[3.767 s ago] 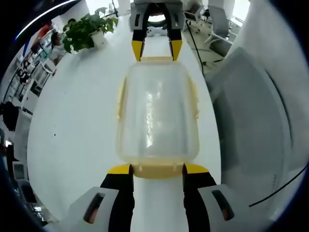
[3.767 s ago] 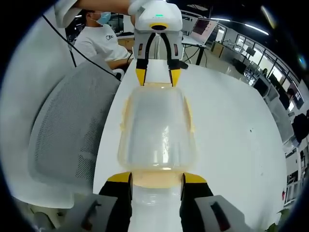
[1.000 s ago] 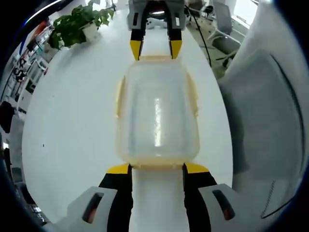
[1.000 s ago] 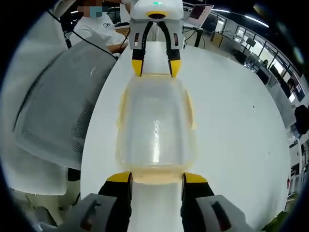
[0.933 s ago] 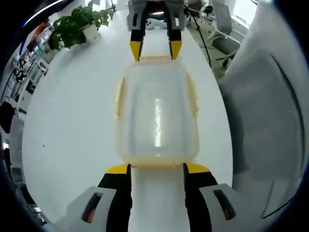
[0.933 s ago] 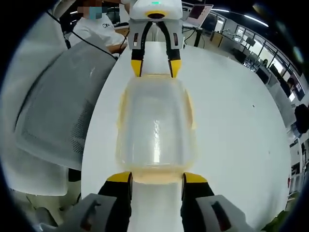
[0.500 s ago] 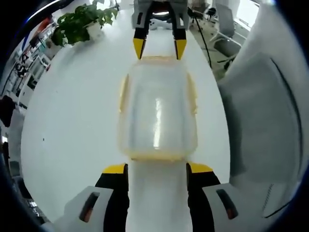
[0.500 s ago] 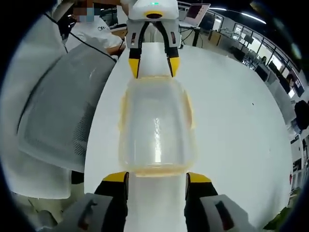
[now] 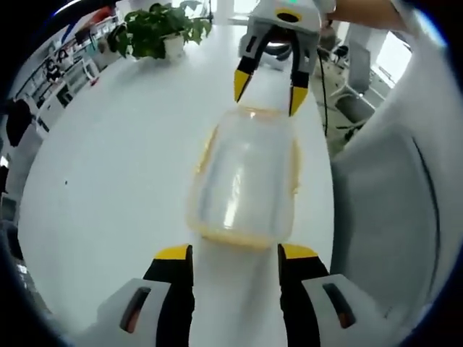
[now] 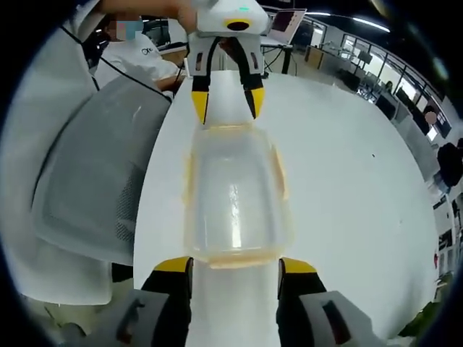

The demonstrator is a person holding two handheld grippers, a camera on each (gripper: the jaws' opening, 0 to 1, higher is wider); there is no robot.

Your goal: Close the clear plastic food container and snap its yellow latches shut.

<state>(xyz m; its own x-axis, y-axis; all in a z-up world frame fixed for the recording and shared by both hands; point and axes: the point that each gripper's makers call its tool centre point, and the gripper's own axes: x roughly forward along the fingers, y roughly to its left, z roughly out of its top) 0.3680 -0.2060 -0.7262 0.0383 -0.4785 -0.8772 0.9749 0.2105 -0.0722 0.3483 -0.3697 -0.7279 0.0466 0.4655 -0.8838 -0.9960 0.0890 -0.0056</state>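
left gripper view: left gripper (image 9: 235, 254) jaws apart, just short of the lidded container (image 9: 244, 181). right gripper (image 10: 235, 266) likewise spread, beside its end

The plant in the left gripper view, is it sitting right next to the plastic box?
No, the plant stands far off across the white table from the box.

This is an open-plan office. A long white table (image 10: 347, 166) runs down the room, with a grey mesh office chair (image 10: 90, 181) pulled up beside it and a laptop (image 10: 283, 20) open at the far end. A potted plant (image 9: 160, 30) stands on the table, and more desks and swivel chairs (image 9: 359, 85) sit by the windows.
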